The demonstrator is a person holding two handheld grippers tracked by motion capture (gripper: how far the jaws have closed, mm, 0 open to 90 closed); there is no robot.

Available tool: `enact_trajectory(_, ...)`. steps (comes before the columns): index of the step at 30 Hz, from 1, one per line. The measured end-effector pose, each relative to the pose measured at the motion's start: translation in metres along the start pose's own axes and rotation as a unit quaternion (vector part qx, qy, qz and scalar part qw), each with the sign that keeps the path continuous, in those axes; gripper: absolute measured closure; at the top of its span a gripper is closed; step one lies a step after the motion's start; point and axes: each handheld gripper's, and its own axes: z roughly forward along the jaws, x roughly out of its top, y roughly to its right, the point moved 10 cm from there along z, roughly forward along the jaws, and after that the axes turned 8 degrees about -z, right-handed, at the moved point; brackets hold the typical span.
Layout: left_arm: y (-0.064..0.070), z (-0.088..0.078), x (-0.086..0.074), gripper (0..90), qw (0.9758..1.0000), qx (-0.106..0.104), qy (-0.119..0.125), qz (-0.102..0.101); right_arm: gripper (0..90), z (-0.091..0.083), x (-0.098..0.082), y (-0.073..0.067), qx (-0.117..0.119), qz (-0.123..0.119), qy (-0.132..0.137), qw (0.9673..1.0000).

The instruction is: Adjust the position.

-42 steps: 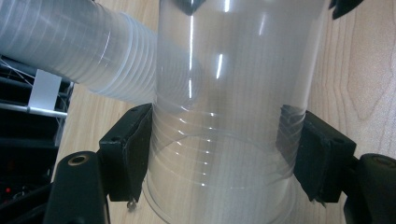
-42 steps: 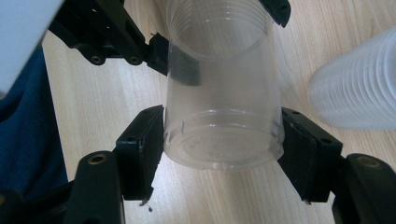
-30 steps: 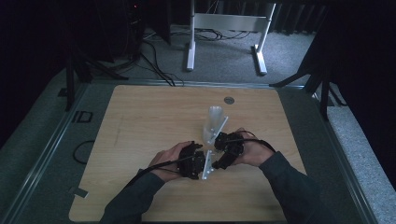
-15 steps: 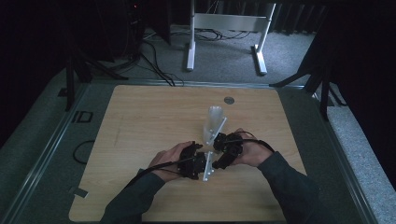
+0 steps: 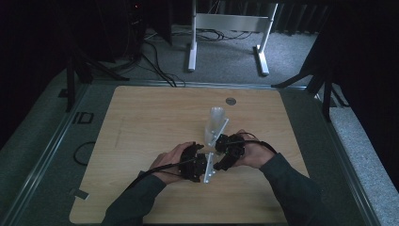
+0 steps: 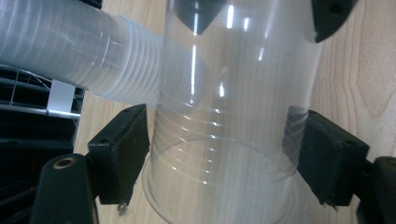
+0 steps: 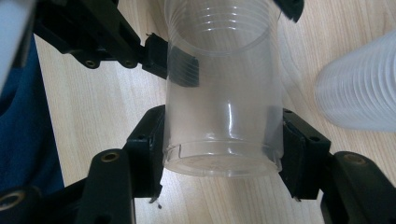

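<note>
A single clear plastic cup (image 7: 223,98) is held between both grippers, just in front of the person, at the near middle of the table (image 5: 141,122). The right gripper (image 7: 223,142) is pinched on the cup's closed base end, pads flat against the wall — judged as the holding grip. The left gripper (image 6: 219,149) sits at the rim end; its jaws have just been opening, and in the left gripper view the cup is between them with the pads at or just off the wall, contact not clear. Likely a hand-over, cup passing to the right. The stack of cups (image 5: 214,126) lies on its side just beyond both grippers, close to the right gripper's far side — little room there. Open tabletop is left on the left gripper's outer side and beyond the stack; the near table edge is close below the forearms.
</note>
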Motion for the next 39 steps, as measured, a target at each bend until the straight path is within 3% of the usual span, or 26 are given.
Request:
enact_trajectory(6,-0.001,-0.001,0.000,17.4,0.9999,-0.002,0.008,-0.007,41.2,0.001,0.000,0.000,0.000,0.000,0.000,1.0000)
enact_trajectory(11,-0.001,-0.004,0.002,16.0,0.9988,-0.012,0.025,-0.040,41.2,0.000,-0.001,0.000,-0.001,0.005,0.007,1.0000)
enact_trajectory(13,-0.003,-0.006,0.001,16.0,0.9988,-0.014,0.025,-0.040,41.1,0.000,-0.003,0.002,-0.001,0.009,0.012,0.9999)
enact_trajectory(14,-0.001,-0.005,0.004,16.0,0.9967,-0.018,0.044,-0.065,41.2,0.000,-0.005,0.002,-0.002,0.013,0.011,0.9999)
enact_trajectory(16,-0.005,-0.006,0.001,16.0,0.9969,-0.021,0.038,-0.066,41.1,0.000,-0.008,0.004,-0.002,0.011,0.018,0.9998)
enact_trajectory(20,-0.008,-0.008,0.001,16.0,0.9942,-0.030,0.050,-0.090,41.1,-0.002,-0.012,0.006,-0.005,0.017,0.024,0.9996)
enact_trajectory(22,-0.008,-0.008,0.001,15.9,0.9942,-0.030,0.050,-0.090,41.1,-0.003,-0.013,0.006,-0.006,0.020,0.025,0.9995)
enact_trajectory(23,-0.011,-0.010,0.001,16.0,0.9911,-0.040,0.061,-0.111,41.2,-0.004,-0.015,0.007,-0.008,0.021,0.029,0.9993)
enact_trajectory(34,-0.023,-0.017,-0.003,16.5,0.9823,-0.043,0.088,-0.160,41.2,-0.007,-0.018,0.011,-0.016,0.033,0.046,0.9982)
enact_trajectory(36,-0.025,-0.017,-0.004,16.5,0.9816,-0.044,0.089,-0.163,41.2,-0.007,-0.018,0.011,-0.016,0.035,0.048,0.9981)
enact_trajectory(39,-0.030,-0.019,-0.007,16.5,0.9779,-0.045,0.095,-0.181,41.2,-0.010,-0.020,0.013,-0.022,0.038,0.059,0.9973)
